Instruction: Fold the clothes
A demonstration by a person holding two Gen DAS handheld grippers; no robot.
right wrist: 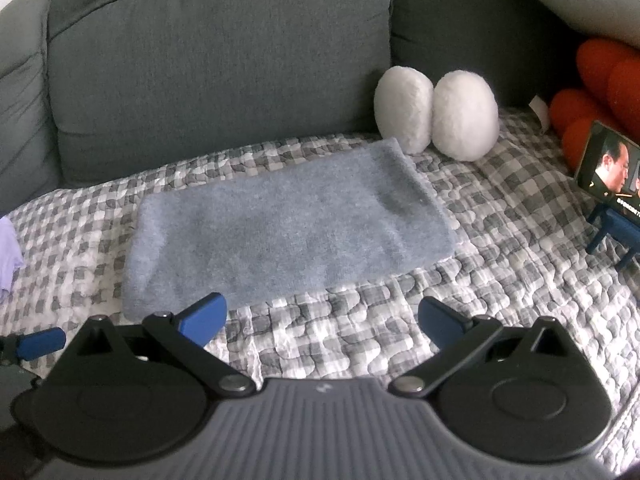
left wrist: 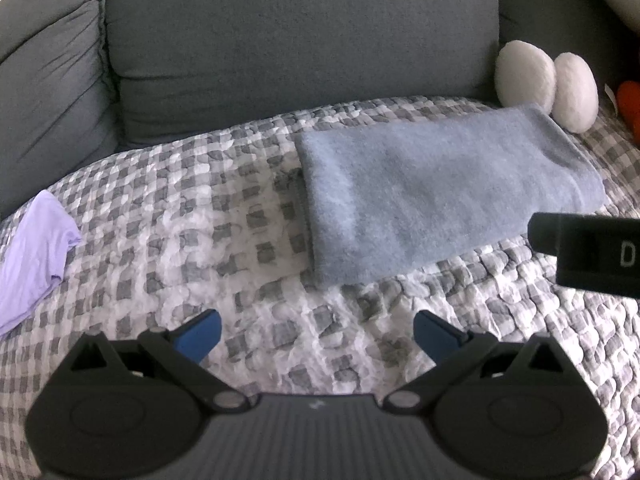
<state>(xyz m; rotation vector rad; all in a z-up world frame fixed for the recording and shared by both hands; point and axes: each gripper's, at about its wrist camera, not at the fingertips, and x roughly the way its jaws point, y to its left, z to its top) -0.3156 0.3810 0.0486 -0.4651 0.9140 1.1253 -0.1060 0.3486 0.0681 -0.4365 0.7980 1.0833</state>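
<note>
While both sets of jaws stand wide open and hold nothing, the folded blue garment [right wrist: 286, 224] lies flat on the checked quilt [right wrist: 500, 240]: fuzzy fleece-like nap, rough rectangle, soft rounded edges, layers stacked. Left gripper [left wrist: 316, 334] hangs over bare quilt just in front of the garment's near-left corner; right gripper [right wrist: 322, 320] sits at its front edge, left blue pad overlapping the garment's near corner in view, contact unclear. Quilt is puckered, grey-and-white gingham, wrinkly. Behind the garment, a grey sofa cushion [left wrist: 300, 40], woven upholstery. Two white plush ovals [right wrist: 436, 116] touch each other just behind the garment's far-right corner. Lilac thin smooth cloth [left wrist: 32, 256], crumpled, well left of the garment, cut off by the frame edge. Right of the garment: orange plush shapes [right wrist: 600, 80], partly cut off, and a phone [right wrist: 608, 164] on a small blue stand, screen content blurry.
</note>
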